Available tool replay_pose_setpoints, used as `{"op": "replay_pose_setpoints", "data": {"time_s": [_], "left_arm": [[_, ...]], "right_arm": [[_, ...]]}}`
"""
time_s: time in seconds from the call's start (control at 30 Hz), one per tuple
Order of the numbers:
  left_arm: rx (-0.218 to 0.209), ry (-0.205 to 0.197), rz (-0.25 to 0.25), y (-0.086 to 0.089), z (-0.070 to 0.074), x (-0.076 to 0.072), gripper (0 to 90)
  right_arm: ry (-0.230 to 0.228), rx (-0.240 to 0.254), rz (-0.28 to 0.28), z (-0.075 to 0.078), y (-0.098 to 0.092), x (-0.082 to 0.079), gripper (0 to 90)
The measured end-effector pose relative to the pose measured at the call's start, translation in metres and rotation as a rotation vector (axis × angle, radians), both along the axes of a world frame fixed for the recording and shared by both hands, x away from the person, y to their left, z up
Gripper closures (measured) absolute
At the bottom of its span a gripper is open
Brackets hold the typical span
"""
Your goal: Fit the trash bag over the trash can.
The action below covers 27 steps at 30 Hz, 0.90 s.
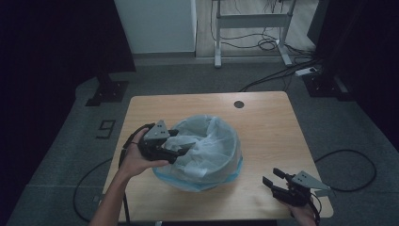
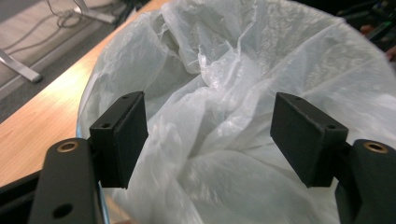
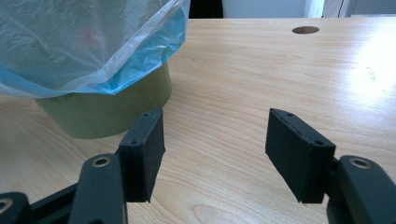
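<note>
A small olive-green bin [image 3: 107, 112] stands on the wooden table [image 1: 268, 132], left of centre. A thin translucent bag [image 1: 209, 146] with a bluish hem lines it and hangs over the rim. The bag's plastic is crumpled down inside the bin [image 2: 219, 93]. My left gripper [image 1: 186, 149] hovers at the bin's left rim, pointing into the bag. Its jaws stand open [image 2: 210, 121], with loose plastic beyond them and nothing pinched. My right gripper [image 1: 272, 177] rests low near the table's front right corner. It is open [image 3: 215, 135] over bare wood, apart from the bin.
A round cable hole [image 1: 239, 104] sits near the table's far edge. On the floor beyond are a white desk frame [image 1: 251, 21], cables with a power strip [image 1: 308, 71] and a dark stand base [image 1: 107, 92]. A cable loops on the floor at the right [image 1: 350, 169].
</note>
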<state>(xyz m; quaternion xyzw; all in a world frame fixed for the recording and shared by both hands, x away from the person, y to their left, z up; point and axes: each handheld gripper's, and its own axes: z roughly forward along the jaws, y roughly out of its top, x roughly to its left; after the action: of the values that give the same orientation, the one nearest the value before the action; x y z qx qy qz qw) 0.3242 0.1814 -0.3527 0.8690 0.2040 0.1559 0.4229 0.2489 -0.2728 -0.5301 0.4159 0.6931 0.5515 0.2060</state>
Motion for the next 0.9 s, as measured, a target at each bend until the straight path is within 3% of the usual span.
{"op": "replay_pose_setpoints", "data": {"time_s": [0.13, 0.33, 0.63, 0.9], "left_arm": [[-0.055, -0.025, 0.021, 0.013, -0.004, -0.015, 27.1], [-0.089, -0.057, 0.044, 0.031, -0.009, -0.038, 27.1], [-0.1, -0.077, 0.092, 0.058, -0.029, -0.072, 27.1], [-0.099, -0.062, 0.125, 0.074, -0.055, -0.092, 27.1]], "right_arm": [[-0.002, 0.0, -0.005, 0.0, -0.001, 0.0, 36.8], [-0.004, -0.002, -0.004, 0.0, 0.0, 0.0, 36.7], [-0.004, -0.004, -0.003, 0.0, 0.0, 0.002, 36.6], [-0.003, -0.004, -0.009, 0.0, -0.002, 0.002, 36.6]]}}
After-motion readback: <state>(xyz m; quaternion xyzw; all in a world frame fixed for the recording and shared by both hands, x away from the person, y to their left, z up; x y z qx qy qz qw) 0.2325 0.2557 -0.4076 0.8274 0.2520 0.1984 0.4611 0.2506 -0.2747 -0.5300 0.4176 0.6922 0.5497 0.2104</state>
